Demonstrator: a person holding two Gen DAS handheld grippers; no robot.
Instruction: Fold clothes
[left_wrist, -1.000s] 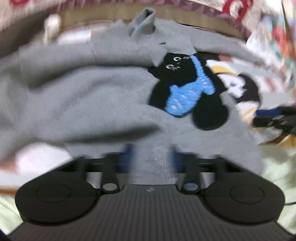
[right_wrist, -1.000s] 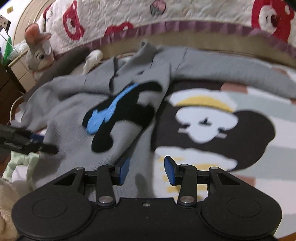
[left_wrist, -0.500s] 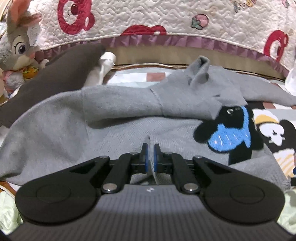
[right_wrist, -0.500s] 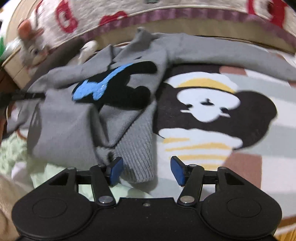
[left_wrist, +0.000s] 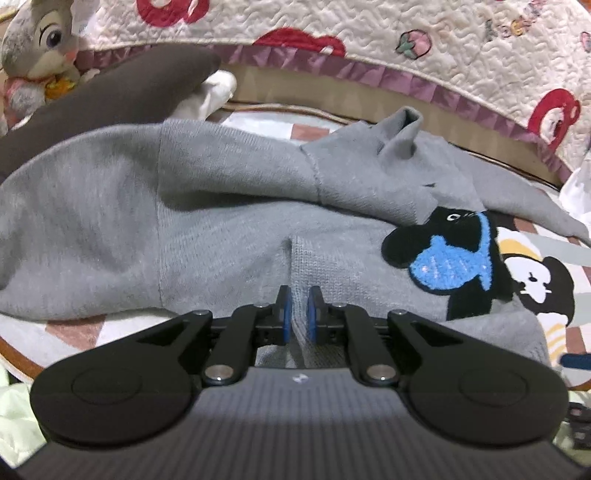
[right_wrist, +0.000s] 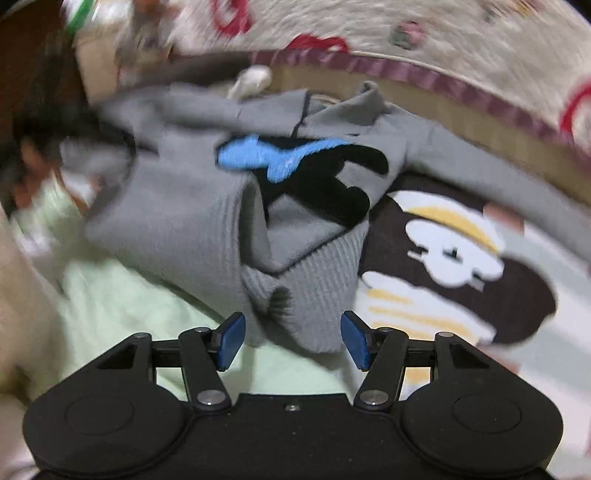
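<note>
The grey sweater (left_wrist: 229, 221) lies across the bed (right_wrist: 461, 251), its long axis running left to right, with one sleeve (left_wrist: 184, 162) draped over the body. The left tool (left_wrist: 298, 314) has its blue pads nearly together, pinching a ridge of the hem fabric directly ahead. The right tool (right_wrist: 291, 339) stands spread wide, the bunched ribbed hem (right_wrist: 306, 295) just ahead between its pads, ungripped. A black-and-blue appliqué (left_wrist: 450, 266) shows; no legible writing appears.
</note>
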